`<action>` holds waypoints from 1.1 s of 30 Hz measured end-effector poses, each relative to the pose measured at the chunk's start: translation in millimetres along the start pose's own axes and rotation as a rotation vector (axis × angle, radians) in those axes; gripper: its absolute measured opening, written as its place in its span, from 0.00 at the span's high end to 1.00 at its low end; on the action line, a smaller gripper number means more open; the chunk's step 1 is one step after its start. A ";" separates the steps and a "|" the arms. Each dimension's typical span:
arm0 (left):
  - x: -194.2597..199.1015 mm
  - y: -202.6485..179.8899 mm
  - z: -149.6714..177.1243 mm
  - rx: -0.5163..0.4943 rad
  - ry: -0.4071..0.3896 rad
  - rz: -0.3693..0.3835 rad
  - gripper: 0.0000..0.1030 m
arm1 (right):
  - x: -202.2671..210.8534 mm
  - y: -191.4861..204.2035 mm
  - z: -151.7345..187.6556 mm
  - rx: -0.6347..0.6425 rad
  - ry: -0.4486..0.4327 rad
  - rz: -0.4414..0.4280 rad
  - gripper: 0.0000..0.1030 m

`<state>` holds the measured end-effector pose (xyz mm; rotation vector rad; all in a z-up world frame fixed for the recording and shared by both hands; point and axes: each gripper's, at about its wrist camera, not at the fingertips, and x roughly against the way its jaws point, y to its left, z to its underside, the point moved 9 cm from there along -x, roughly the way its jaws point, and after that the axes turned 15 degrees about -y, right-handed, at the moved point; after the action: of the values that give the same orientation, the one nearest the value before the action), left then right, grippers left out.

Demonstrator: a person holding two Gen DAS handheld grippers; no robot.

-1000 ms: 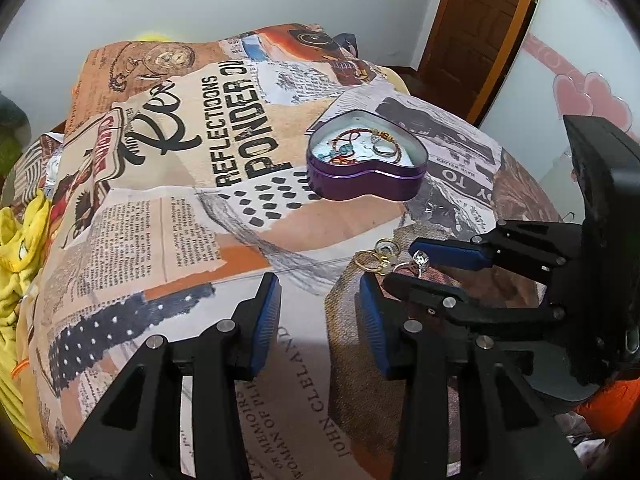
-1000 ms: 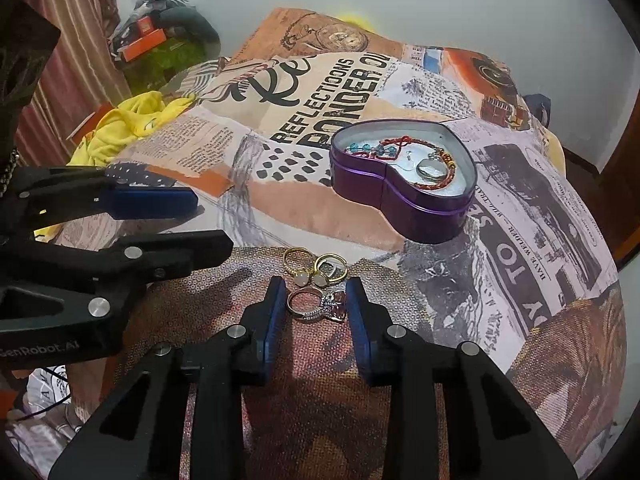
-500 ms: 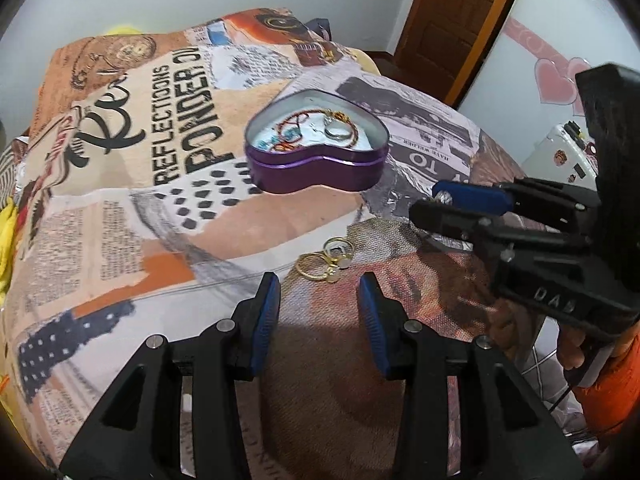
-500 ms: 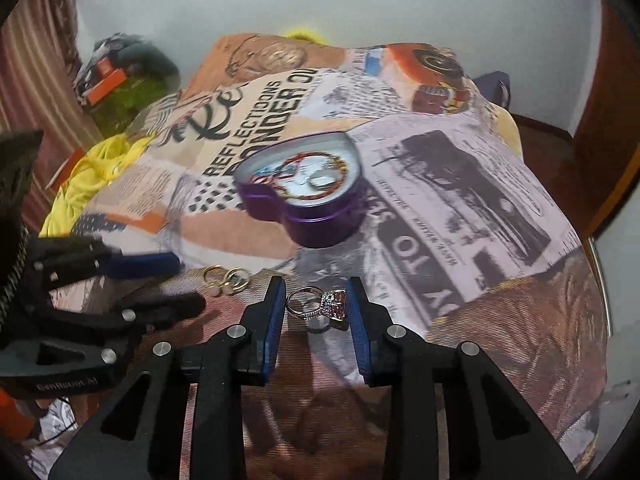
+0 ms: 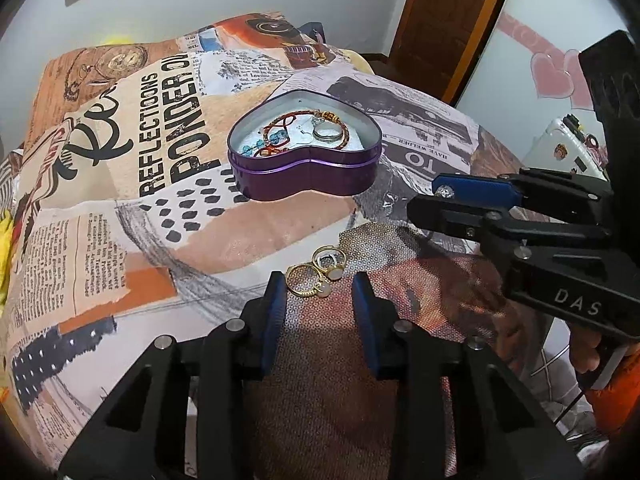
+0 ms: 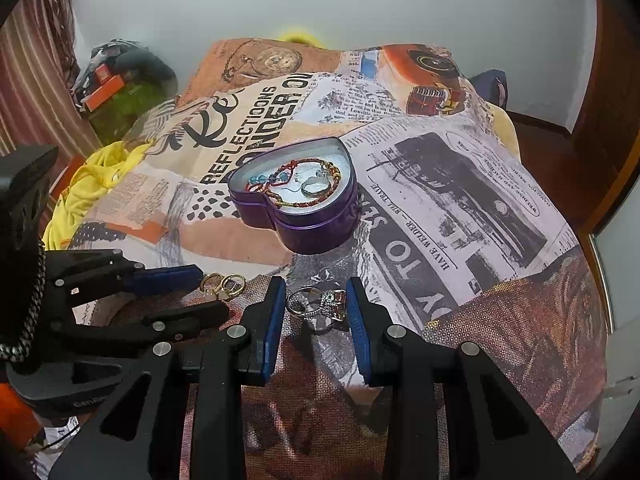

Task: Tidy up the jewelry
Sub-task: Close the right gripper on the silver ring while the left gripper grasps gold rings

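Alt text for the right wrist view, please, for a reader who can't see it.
The right gripper holds a silver stone ring between its blue fingers above a printed bedspread. Ahead sits an open purple heart tin with bracelets and a ring inside; at left, the left gripper reaches toward two gold rings.

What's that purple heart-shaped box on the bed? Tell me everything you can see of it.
The purple heart-shaped tin looks like glossy metal, with a silvery inside and a raised seam around its wall. It has no lid on and sits flat on the printed bedspread, beyond both pairs of tongs, touched by neither. Inside lie a red-and-gold cord bracelet, blue beads and a silver ring on a pale lining.
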<state>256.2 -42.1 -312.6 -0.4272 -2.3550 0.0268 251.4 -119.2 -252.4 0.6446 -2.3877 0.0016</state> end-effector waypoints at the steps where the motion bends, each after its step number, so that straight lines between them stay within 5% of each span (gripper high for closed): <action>1: -0.5 1.4 -0.1 0.003 0.000 -0.006 0.77 | 0.0 -0.4 -0.4 -0.001 0.000 0.000 0.73; 5: -0.1 5.1 0.3 0.023 0.000 0.000 0.92 | 2.0 -1.9 -2.0 -0.003 -0.005 0.003 0.73; 11: 3.8 6.3 2.3 0.029 0.001 0.003 0.95 | 5.4 -1.3 -5.7 -0.003 -0.015 0.005 0.73; 33: -13.5 0.8 -6.8 -0.005 0.032 -0.043 0.80 | 6.6 -4.0 -4.8 -0.015 -0.011 -0.004 0.73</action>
<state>270.2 -46.2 -316.7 -0.3773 -2.3320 -0.0065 251.7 -124.9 -245.3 0.6440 -2.3943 -0.0213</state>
